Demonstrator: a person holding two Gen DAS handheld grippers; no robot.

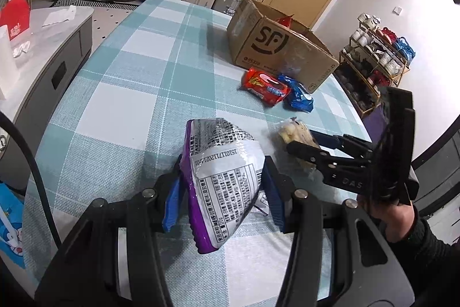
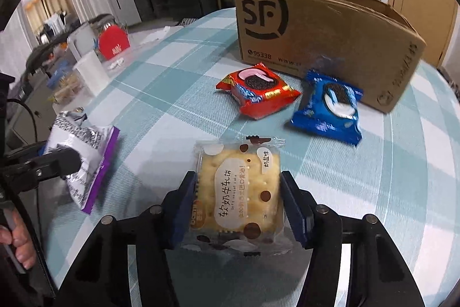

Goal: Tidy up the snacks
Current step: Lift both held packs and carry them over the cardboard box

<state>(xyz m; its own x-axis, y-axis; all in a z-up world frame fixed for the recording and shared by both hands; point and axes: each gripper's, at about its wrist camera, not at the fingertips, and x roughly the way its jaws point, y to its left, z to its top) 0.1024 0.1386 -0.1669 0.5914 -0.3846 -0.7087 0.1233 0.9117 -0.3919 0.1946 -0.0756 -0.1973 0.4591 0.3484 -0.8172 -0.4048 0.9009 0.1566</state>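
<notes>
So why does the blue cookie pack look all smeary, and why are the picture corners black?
Right wrist view: the blue Oreo pack and the cardboard box behind it are streaked by motion blur, while the cracker packet in the right hand-held gripper stays sharp. Both views: the round fisheye lens leaves black corners and bends the checked tablecloth.

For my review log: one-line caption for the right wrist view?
Right gripper closed on clear-wrapped square cracker pack; red and blue cookie packets before cardboard box.
</notes>
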